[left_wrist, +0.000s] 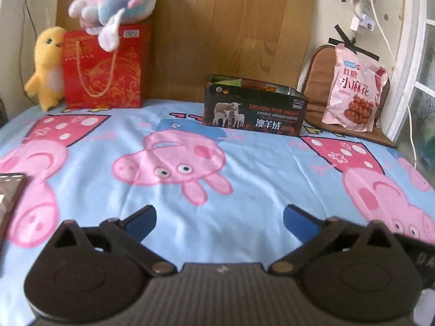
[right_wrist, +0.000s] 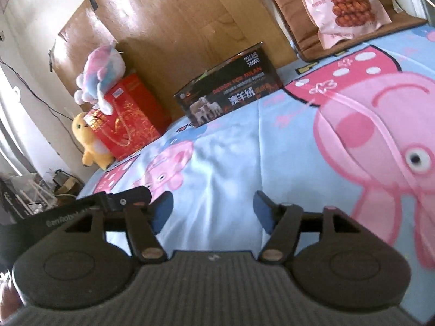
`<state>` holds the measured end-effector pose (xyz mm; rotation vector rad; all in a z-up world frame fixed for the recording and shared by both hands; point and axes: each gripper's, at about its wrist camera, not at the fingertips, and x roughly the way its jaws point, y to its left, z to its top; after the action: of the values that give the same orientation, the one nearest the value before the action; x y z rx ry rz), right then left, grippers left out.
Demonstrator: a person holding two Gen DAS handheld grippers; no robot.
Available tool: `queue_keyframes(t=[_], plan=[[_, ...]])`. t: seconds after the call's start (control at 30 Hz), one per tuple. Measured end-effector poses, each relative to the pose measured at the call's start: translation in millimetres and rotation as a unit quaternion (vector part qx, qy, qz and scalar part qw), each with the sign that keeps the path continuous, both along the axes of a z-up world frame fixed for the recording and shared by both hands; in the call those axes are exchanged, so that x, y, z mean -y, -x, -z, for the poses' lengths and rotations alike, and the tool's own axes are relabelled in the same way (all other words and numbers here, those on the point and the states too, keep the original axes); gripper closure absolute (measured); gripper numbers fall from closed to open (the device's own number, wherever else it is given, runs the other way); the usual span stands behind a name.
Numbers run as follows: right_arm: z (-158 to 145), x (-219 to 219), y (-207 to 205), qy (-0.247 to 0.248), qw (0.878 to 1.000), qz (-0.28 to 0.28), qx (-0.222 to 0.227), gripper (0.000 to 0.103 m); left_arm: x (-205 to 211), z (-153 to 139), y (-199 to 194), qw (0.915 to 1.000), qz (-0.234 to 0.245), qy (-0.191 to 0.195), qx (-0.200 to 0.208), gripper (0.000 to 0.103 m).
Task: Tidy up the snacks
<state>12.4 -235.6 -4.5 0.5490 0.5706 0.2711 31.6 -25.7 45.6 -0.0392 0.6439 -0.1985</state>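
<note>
While both tools hover empty | left gripper (left_wrist: 218, 218) and right gripper (right_wrist: 213, 212) spread wide, holding nothing | pink snack bag (left_wrist: 353, 92) leans on brown cushion (left_wrist: 316, 81), just right of black box (left_wrist: 254, 107) | risk: slick bag may slip from fingers; box may slide on soft sheet (left_wrist: 244, 168).

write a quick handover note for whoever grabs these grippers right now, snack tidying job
Left gripper: open, empty, hovering over the cartoon pig bedsheet.
Right gripper: open, empty, also over the sheet.
Black sheep-print box: open-topped, at the back of the bed by the wooden board, some packets already showing inside.
Pink fried-dough-twist snack bag: propped upright on the brown cushion, to the right of the box, not yet boxed.
Red gift bag with plush toys sits far left, untouched.
Done: some snacks appear boxed. Left: probably the pink bag into the box; the right gripper is nearer.
</note>
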Motion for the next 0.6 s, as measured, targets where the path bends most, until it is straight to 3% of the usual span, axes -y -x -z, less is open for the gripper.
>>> queue_keyframes(t=[0.3,0.6], plan=[[-16,-1,44,-0.015,1.000,0.007,0.024,0.015,-9,-15,50,0.9956,-0.054,-0.020,0.074,0.000],[-7,5,33,0.004,1.000,0.027,0.010,0.006,2,-7,47,0.9964,-0.038,-0.028,0.071,0.000]])
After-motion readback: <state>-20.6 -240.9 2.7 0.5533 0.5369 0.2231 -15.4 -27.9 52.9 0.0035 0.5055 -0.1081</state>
